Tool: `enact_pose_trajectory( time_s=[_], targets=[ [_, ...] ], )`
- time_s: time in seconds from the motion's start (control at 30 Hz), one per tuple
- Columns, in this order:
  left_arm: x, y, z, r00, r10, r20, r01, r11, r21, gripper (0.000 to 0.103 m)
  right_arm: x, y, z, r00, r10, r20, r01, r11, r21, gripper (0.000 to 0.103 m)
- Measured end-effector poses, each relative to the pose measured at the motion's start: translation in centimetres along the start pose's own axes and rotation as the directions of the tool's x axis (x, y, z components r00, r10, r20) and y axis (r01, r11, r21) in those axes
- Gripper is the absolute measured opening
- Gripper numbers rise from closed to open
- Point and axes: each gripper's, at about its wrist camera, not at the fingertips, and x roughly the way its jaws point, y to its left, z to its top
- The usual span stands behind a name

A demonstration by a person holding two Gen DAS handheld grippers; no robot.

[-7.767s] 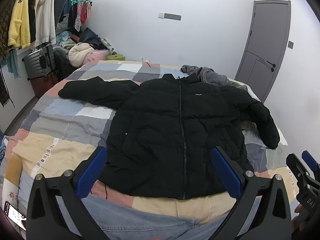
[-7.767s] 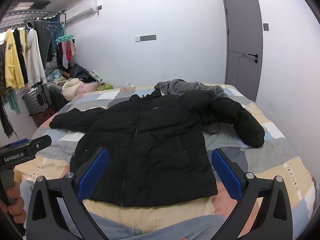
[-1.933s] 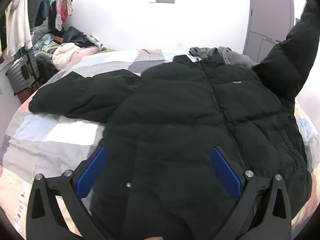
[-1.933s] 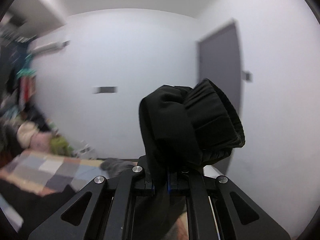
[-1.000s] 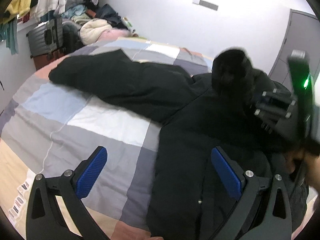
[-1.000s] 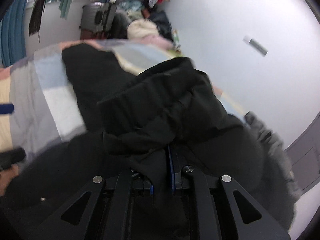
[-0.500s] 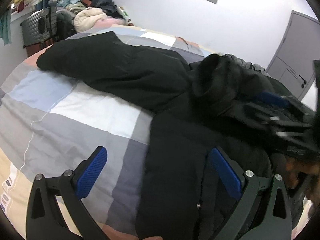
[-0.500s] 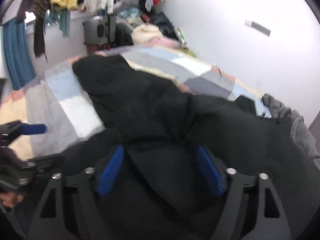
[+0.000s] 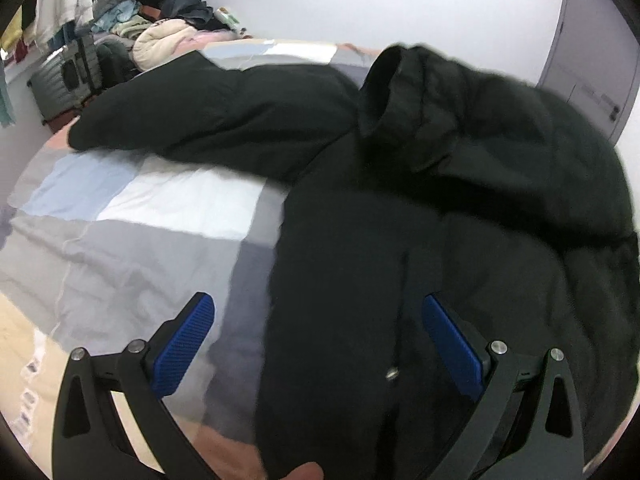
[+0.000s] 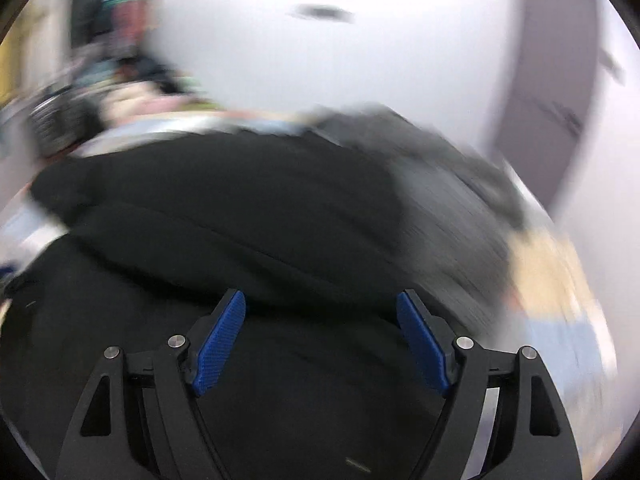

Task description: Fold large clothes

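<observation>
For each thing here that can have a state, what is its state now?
black puffer jacket: flat on the bed, zipped, one sleeve folded over its front
other sleeve: stretched out sideways
left gripper: open, empty
right gripper: open, empty
door: shut

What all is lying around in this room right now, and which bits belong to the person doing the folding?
puffer jacket: one, black, spread on the bed, one sleeve folded across its chest, the other stretched out left
bedspread: one, patchwork of grey, white, blue and tan, under the jacket
suitcase: one, grey, beside the bed at far left
clothes pile: one heap, mixed colours, by the far wall
hanging clothes: several, white and other colours, upper left
door: one, grey, far right
left gripper: black with blue pads, open, above the jacket's hem
right gripper: black with blue pads, open, nothing between them
</observation>
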Motion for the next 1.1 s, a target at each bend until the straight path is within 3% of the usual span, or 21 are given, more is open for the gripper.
enact_pose_trajectory(
  time_s=[0.1, 0.17, 0.23, 0.4, 0.5, 0.53, 0.6, 0.63, 0.67, 0.7, 0.77, 0.87, 0.97, 1.1],
  targets=[
    [-0.1, 1.0, -0.8, 0.998, 0.041, -0.047, -0.041, 0.999, -0.017, 0.103, 0.8, -6.2, -2.6, 0.992, 0.003, -0.129, 0.023, 0.980, 0.197, 0.077],
    [-0.5, 1.7, -1.4, 0.995, 0.046, -0.087, -0.049, 0.998, -0.031, 0.103, 1.6, -9.6, -5.1, 0.966, 0.119, -0.228, -0.044, 0.950, 0.310, 0.077],
    [-1.0, 2.4, -2.0, 0.993, 0.025, -0.115, -0.032, 0.998, -0.059, 0.103, 1.7, -11.3, -7.0, 0.942, 0.185, -0.282, -0.082, 0.936, 0.343, 0.077],
    [-1.5, 3.5, -4.3, 0.975, -0.040, -0.216, 0.016, 0.993, -0.115, 0.103, 1.5, -11.9, -11.6, 0.840, 0.381, -0.387, -0.238, 0.899, 0.368, 0.077],
    [-0.9, 3.9, -5.3, 0.956, -0.109, -0.274, 0.063, 0.983, -0.171, 0.100, 2.0, -11.0, -13.1, 0.750, 0.499, -0.434, -0.340, 0.854, 0.394, 0.077],
    [-0.9, 4.0, -5.4, 0.951, -0.133, -0.279, 0.081, 0.979, -0.189, 0.093, 2.2, -10.4, -13.3, 0.726, 0.515, -0.456, -0.358, 0.849, 0.389, 0.077],
    [-1.1, 4.1, -5.8, 0.929, -0.230, -0.291, 0.158, 0.955, -0.250, 0.079, 2.1, -8.8, -13.4, 0.696, 0.525, -0.490, -0.388, 0.849, 0.359, 0.065],
    [-1.3, 3.9, -6.0, 0.919, -0.264, -0.293, 0.188, 0.946, -0.262, 0.070, 1.7, -8.2, -13.2, 0.687, 0.534, -0.494, -0.408, 0.845, 0.346, 0.045],
    [-1.5, 3.7, -6.1, 0.911, -0.288, -0.295, 0.211, 0.940, -0.268, 0.064, 0.9, -7.2, -12.9, 0.680, 0.541, -0.495, -0.434, 0.841, 0.323, 0.028],
    [-1.7, 3.5, -6.2, 0.910, -0.291, -0.295, 0.218, 0.941, -0.259, 0.061, 0.0, -6.2, -12.3, 0.675, 0.544, -0.499, -0.461, 0.838, 0.291, 0.022],
    [-2.2, 2.8, -6.3, 0.909, -0.291, -0.298, 0.226, 0.946, -0.232, 0.039, -2.1, -4.7, -11.0, 0.685, 0.535, -0.495, -0.493, 0.840, 0.226, 0.010],
    [-3.2, 2.0, -6.0, 0.908, -0.298, -0.293, 0.247, 0.948, -0.200, 0.018, -5.5, -3.1, -9.1, 0.705, 0.536, -0.464, -0.534, 0.832, 0.150, 0.007],
    [-5.2, 1.7, -5.2, 0.907, -0.313, -0.281, 0.273, 0.947, -0.171, 0.010, -8.2, -2.5, -8.3, 0.721, 0.543, -0.430, -0.565, 0.820, 0.088, 0.006],
    [-7.1, 1.0, -3.4, 0.919, -0.282, -0.277, 0.268, 0.960, -0.086, 0.008, -11.1, -1.6, -8.3, 0.734, 0.518, -0.439, -0.569, 0.822, 0.017, 0.006]
  ],
)
